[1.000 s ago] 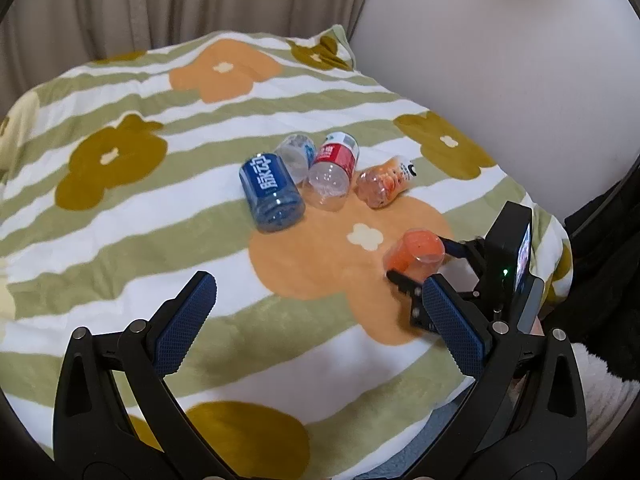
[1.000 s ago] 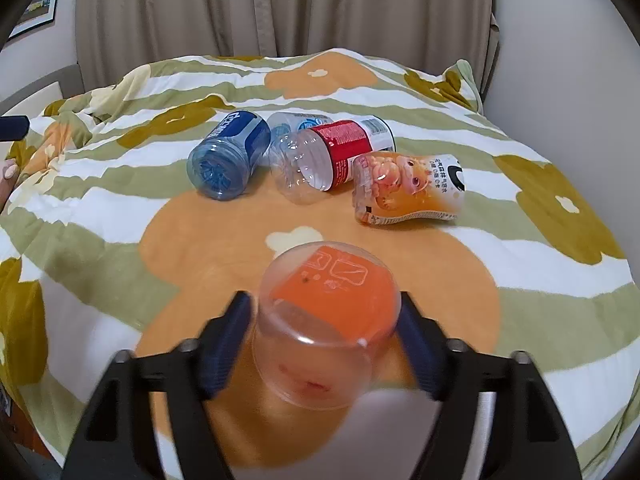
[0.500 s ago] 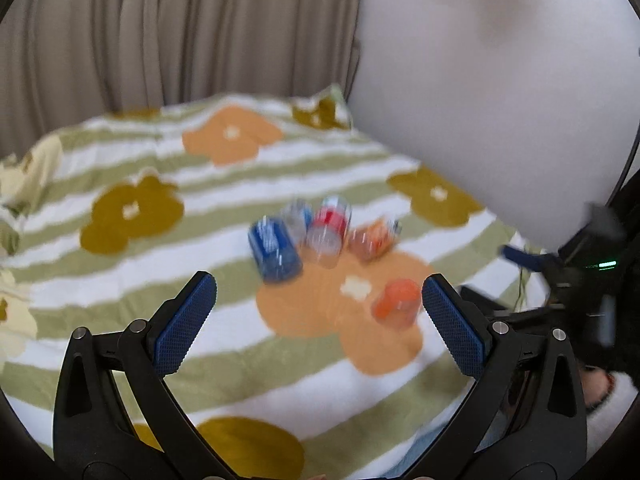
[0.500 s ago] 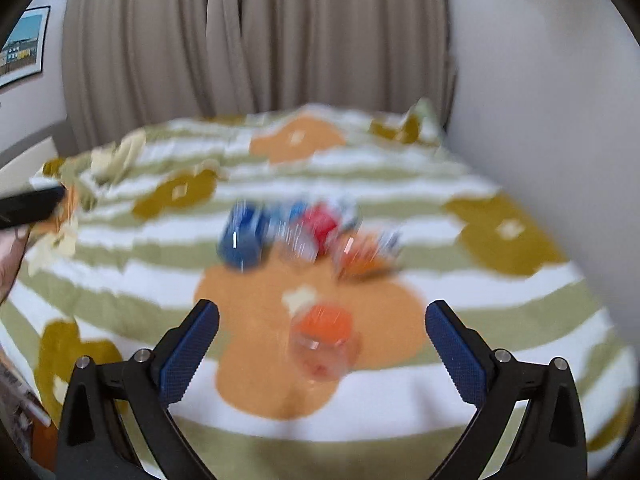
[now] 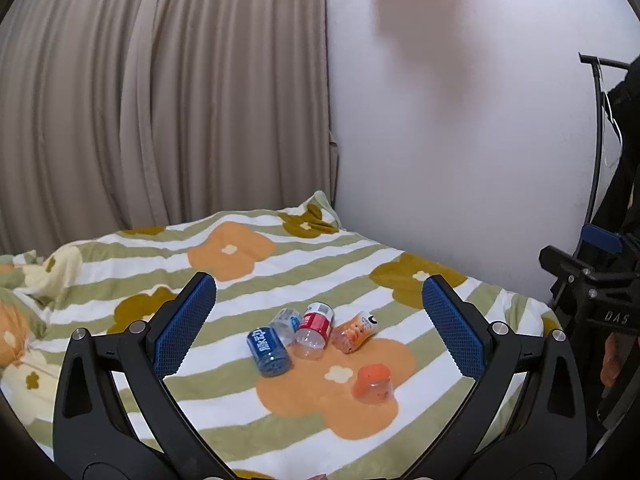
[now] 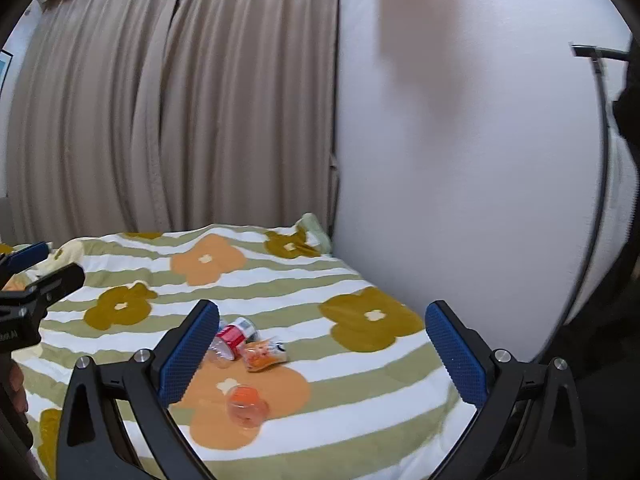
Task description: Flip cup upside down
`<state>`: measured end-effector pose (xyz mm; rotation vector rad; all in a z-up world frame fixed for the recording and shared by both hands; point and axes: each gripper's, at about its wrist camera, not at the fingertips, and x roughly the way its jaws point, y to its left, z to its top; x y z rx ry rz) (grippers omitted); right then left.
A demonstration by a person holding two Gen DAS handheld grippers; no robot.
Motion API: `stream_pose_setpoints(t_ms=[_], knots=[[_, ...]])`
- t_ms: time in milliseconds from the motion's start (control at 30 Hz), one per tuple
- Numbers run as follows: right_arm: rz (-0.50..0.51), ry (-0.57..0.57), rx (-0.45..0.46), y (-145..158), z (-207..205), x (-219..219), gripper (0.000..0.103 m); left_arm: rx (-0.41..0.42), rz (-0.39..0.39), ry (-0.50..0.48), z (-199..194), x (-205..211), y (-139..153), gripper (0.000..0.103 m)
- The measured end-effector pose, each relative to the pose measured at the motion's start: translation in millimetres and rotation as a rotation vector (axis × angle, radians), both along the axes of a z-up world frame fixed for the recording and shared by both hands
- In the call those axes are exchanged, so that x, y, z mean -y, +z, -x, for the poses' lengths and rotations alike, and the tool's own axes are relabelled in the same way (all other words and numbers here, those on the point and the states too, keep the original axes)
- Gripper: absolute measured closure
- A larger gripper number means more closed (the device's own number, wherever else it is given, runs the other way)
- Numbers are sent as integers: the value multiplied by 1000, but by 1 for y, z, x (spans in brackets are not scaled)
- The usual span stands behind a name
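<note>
A clear plastic cup with an orange label stands upside down on an orange flower of the striped blanket; it also shows in the right wrist view. My left gripper is open and empty, held well back and above the bed. My right gripper is open and empty too, far from the cup. Its body shows at the right edge of the left wrist view.
Several cut-off bottles lie on their sides behind the cup: a blue one, a clear one, a red-labelled one and an orange one. Curtains and a white wall stand behind the bed.
My right gripper let go of the cup, which now stands upside down on the blanket. Both grippers pulled back and up, away from the bed.
</note>
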<state>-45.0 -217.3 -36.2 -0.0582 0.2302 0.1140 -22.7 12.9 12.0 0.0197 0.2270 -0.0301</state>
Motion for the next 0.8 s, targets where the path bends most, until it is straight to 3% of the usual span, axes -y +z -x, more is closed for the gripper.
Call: stream_pose_setpoints(t_ms=[800], knots=[[-32,-14,10,5,6,2,0,9,21,2,10,-1,2,0]])
